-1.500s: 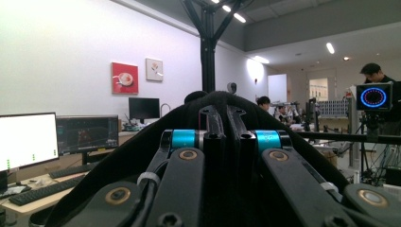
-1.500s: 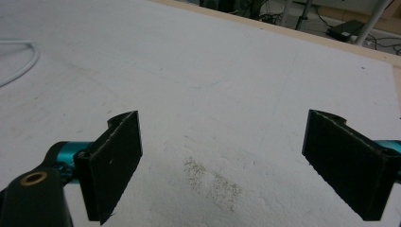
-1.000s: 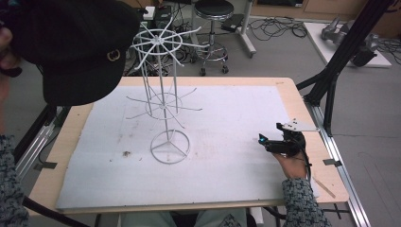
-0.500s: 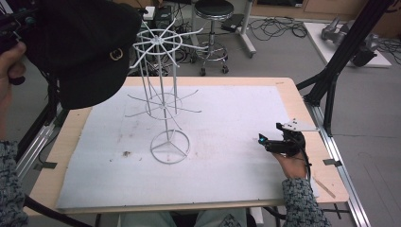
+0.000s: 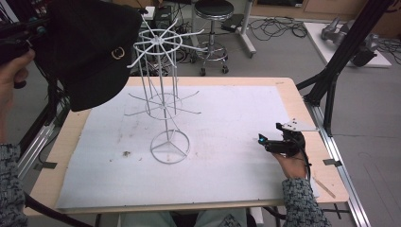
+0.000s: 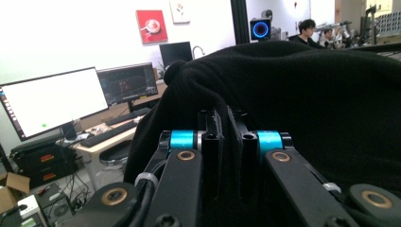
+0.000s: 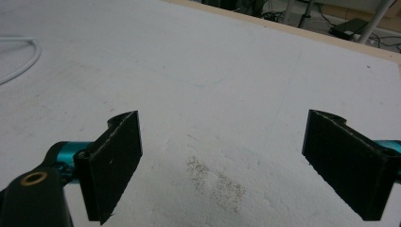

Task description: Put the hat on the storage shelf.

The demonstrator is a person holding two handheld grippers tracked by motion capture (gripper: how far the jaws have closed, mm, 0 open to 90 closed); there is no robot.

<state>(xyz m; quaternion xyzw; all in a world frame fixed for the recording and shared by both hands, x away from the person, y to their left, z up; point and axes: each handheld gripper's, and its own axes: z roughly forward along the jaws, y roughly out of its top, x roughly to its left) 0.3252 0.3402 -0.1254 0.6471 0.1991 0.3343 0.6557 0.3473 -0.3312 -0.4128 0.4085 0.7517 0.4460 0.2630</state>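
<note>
Up and to the left of the white wire rack [image 5: 163,99], off the table's near-left edge, the left gripper [image 5: 19,38] is raised in the person's left hand [image 5: 12,78] and carries a black cap [image 5: 90,47]. In the left gripper view its jaws stand pressed together on a fold of the cap's black fabric [image 6: 302,104], so the left gripper [image 6: 226,137] is clamped on the cap. The cap hangs in the air beside the rack's top ring of spokes, its crown toward the gripper and its brim drooping toward the table; a small metal ring on it faces the rack. Whether the fabric touches a spoke, I cannot tell.

The rack stands upright on a white foam sheet [image 5: 227,175] that covers most of the wooden table [image 5: 288,94], its round base resting on the sheet.

To the right of the rack's base, well apart from it, the right gripper [image 5: 269,142] lies low over the sheet near the table's right edge, held by the right hand [image 5: 293,163], a grey three-cornered plate on top of it. In the right gripper view the jaws of the right gripper [image 7: 222,161] stand wide apart with nothing between them, above a faint dark smudge [image 7: 215,179] on the white foam sheet [image 7: 198,56]. A curve of the rack's white base [image 7: 21,59] shows at the upper left of that view.
</note>
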